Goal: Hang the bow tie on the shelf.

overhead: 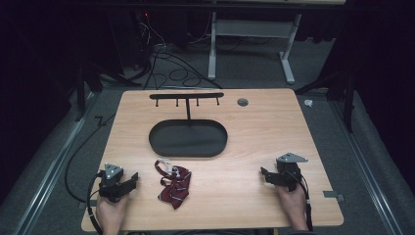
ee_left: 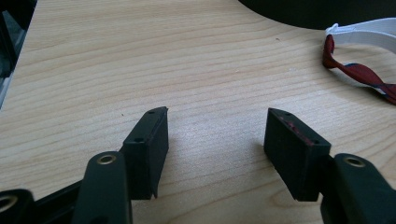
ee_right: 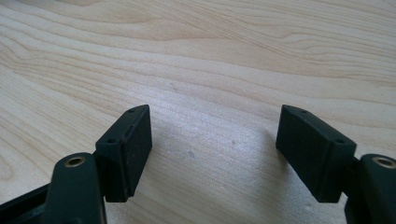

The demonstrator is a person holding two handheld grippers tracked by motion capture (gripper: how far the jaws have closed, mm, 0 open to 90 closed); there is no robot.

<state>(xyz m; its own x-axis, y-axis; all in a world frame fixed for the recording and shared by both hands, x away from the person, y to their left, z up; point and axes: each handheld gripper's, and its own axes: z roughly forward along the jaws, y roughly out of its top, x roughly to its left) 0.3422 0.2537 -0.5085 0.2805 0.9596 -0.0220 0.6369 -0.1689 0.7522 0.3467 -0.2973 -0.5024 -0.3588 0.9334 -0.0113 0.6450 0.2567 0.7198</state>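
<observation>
Resting on tabletop, both grippers empty, jaws apart; left gripper just left of bow tie, right gripper well right of it; step judged pre-grasp; next: left gripper closes on bow tie, likely bound for hook stand behind it.

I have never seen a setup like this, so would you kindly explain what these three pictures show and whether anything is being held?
A person at a wooden table holds a two-jaw tool in each hand: the left tool and the right tool. One picture looks down from above; the other two come from cameras riding on each tool, looking along its black jaws. On the table lie a dark red striped bow tie and a black oval-based stand with a hook bar. Both tools stand open over bare wood, holding nothing.
</observation>
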